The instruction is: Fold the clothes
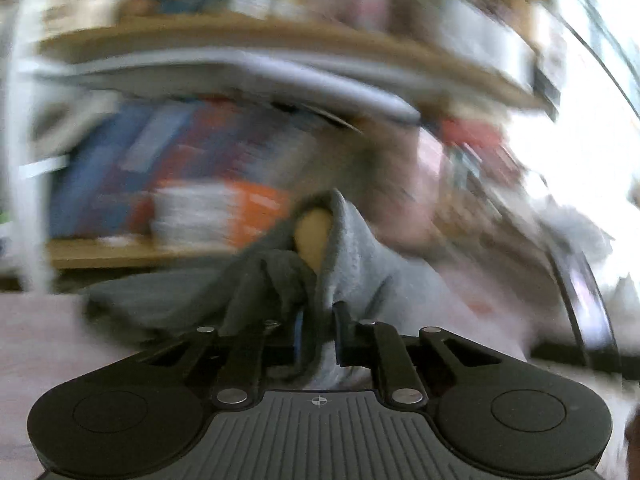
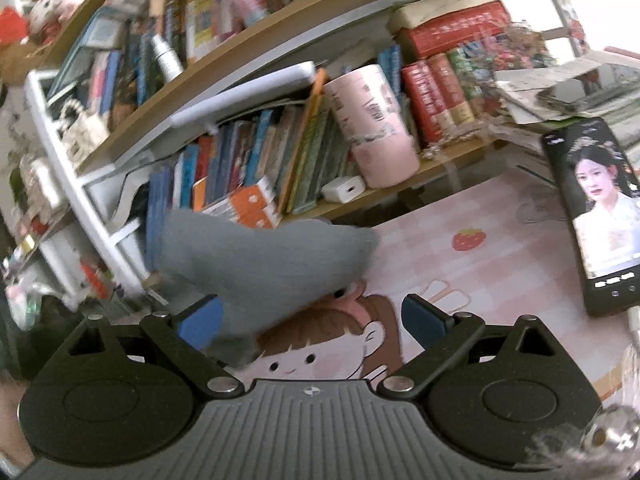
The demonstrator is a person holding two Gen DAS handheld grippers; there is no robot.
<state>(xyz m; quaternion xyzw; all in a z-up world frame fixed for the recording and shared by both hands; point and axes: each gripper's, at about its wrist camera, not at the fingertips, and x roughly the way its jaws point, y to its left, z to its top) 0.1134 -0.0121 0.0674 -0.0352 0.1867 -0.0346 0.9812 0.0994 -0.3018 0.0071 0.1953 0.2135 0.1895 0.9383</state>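
Note:
A grey knit garment [image 1: 352, 248] is bunched between the fingers of my left gripper [image 1: 318, 320], which is shut on it and holds it up off the desk; the left wrist view is strongly blurred. In the right wrist view the same grey garment [image 2: 264, 264] hangs over the pink cartoon desk mat [image 2: 480, 264], draping past the left blue pad [image 2: 202, 320]. My right gripper [image 2: 316, 320] is open, its pads wide apart, with the cloth's lower edge between them and touching only the left one.
A bookshelf [image 2: 248, 168] packed with books runs along the back of the desk. A pink cylinder [image 2: 372, 128] and a white charger [image 2: 344, 190] stand on its lower board. A phone [image 2: 596, 208] with a lit screen leans at the right.

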